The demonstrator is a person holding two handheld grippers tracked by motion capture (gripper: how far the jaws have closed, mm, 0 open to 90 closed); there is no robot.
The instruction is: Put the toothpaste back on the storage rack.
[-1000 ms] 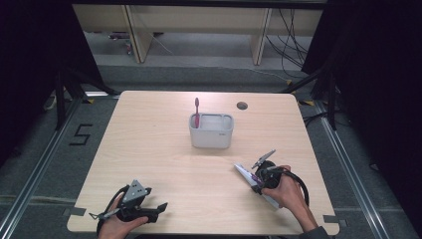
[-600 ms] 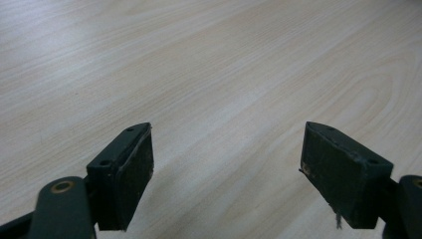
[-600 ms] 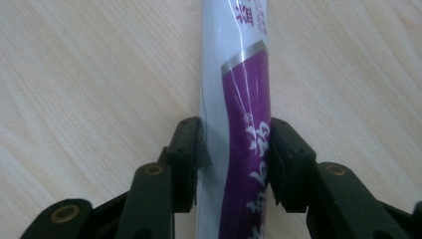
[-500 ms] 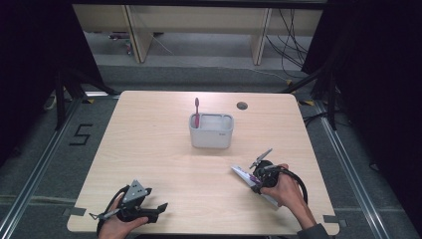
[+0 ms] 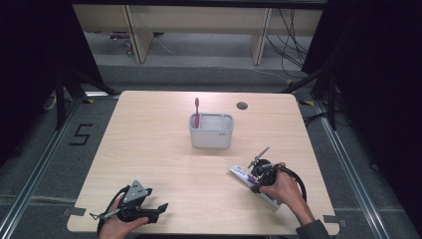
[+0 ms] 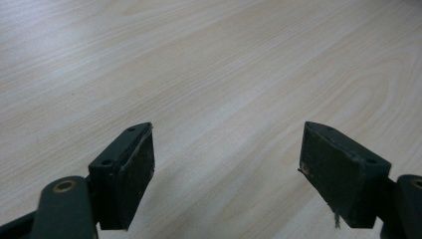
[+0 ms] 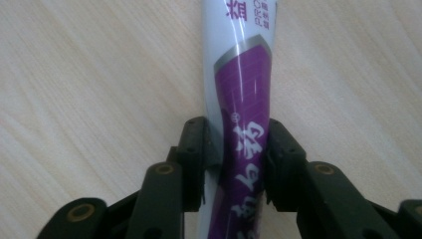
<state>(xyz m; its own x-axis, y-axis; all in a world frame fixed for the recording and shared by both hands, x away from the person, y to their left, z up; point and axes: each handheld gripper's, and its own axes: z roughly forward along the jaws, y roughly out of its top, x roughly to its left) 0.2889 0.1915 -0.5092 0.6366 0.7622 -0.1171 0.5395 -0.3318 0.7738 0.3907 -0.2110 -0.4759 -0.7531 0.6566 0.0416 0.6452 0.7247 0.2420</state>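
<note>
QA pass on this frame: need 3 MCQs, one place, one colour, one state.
1. Where does the toothbrush stand?
A. in the left end of the holder
B. flat on the table
C. in the right tongs

2. What colour is the tube's printed panel?
A. green
B. purple
C. orange

3. How do the right tongs stand?
A. wide open over bare wood
B. closed on the tube
C. closed on the toothbrush

Answers:
1 A: the high view shows the brush upright at the holder's left end.
2 B: the right gripper view shows a purple panel on a white tube.
3 B: both pads press the tube's sides, the jaws having just been closing; the left tongs are open over bare table.
</note>
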